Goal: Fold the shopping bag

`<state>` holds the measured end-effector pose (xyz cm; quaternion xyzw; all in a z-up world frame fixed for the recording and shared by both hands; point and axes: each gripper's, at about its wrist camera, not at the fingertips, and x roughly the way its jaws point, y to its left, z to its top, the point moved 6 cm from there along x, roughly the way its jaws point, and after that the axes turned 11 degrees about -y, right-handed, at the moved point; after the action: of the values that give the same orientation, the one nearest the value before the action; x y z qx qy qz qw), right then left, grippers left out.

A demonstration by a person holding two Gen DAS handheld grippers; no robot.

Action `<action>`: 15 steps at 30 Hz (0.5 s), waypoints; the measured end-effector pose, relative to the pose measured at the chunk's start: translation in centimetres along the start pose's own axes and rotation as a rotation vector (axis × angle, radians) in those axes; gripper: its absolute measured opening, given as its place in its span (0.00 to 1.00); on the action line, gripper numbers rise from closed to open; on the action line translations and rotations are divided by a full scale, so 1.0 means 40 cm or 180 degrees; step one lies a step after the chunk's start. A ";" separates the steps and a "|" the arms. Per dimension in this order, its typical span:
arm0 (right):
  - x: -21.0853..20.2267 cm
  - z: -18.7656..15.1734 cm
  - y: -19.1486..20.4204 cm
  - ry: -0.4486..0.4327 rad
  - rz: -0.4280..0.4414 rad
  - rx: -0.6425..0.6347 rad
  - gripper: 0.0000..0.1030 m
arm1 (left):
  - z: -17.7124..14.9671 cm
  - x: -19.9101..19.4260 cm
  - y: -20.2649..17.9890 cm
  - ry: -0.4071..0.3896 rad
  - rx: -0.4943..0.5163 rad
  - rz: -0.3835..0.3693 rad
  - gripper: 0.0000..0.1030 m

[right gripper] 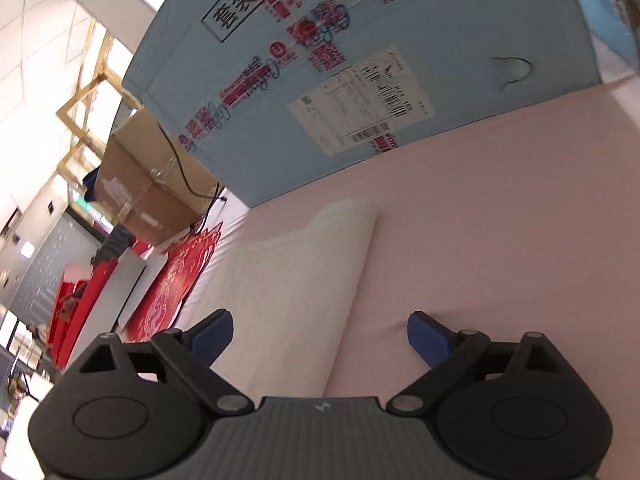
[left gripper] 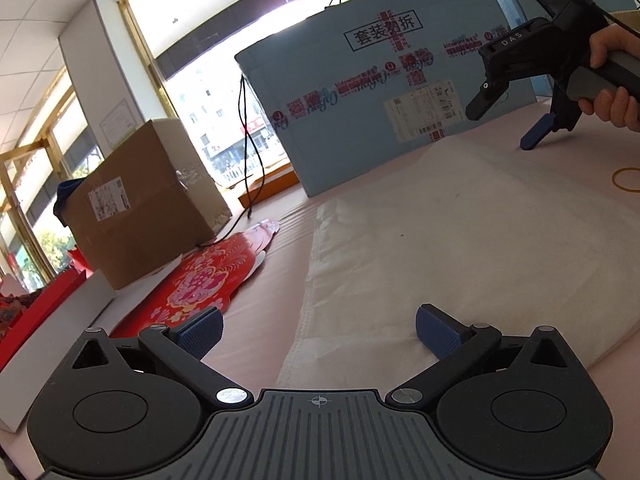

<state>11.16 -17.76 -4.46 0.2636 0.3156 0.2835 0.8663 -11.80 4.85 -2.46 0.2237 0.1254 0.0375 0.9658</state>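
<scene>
A white fabric shopping bag (left gripper: 452, 248) lies flat on the pink table, folded over into a broad panel. In the right wrist view it (right gripper: 296, 280) stretches away as a narrow white strip. My left gripper (left gripper: 318, 330) is open and empty, hovering over the bag's near left edge. My right gripper (right gripper: 320, 338) is open and empty, straddling the bag's right edge just above the table. In the left wrist view the right gripper (left gripper: 532, 120) is held above the bag's far right corner, with one blue pad (left gripper: 536, 132) pointing down.
A large light-blue carton (left gripper: 376, 92) stands upright at the back of the table. A brown cardboard box (left gripper: 144, 204) and a red patterned sheet (left gripper: 200, 280) lie to the left. A yellow rubber band (left gripper: 628, 180) rests on the pink table (left gripper: 264, 300) at right.
</scene>
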 end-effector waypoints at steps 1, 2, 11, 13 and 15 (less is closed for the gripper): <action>0.013 0.011 -0.008 0.0005 0.0053 0.0089 0.95 | 0.000 0.000 0.001 -0.0003 -0.0006 0.0002 1.00; 0.024 0.021 -0.014 0.0013 0.0116 0.0134 0.95 | 0.000 -0.001 0.001 -0.0005 -0.0007 0.0005 1.00; 0.121 0.079 -0.017 0.0049 0.0479 0.0131 0.98 | -0.002 -0.001 0.002 -0.0011 -0.0030 0.0004 1.00; 0.141 0.080 0.003 0.0089 0.0498 0.0072 0.99 | -0.002 0.000 0.001 -0.0012 -0.0032 0.0005 1.00; 0.146 0.077 0.013 0.0132 0.0557 0.0109 0.99 | -0.002 0.000 0.001 -0.0014 -0.0030 0.0007 1.00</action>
<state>16.85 -14.40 -4.41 0.2991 0.3139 0.3581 0.8269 -11.82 4.91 -2.53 0.2194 0.1229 0.0386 0.9671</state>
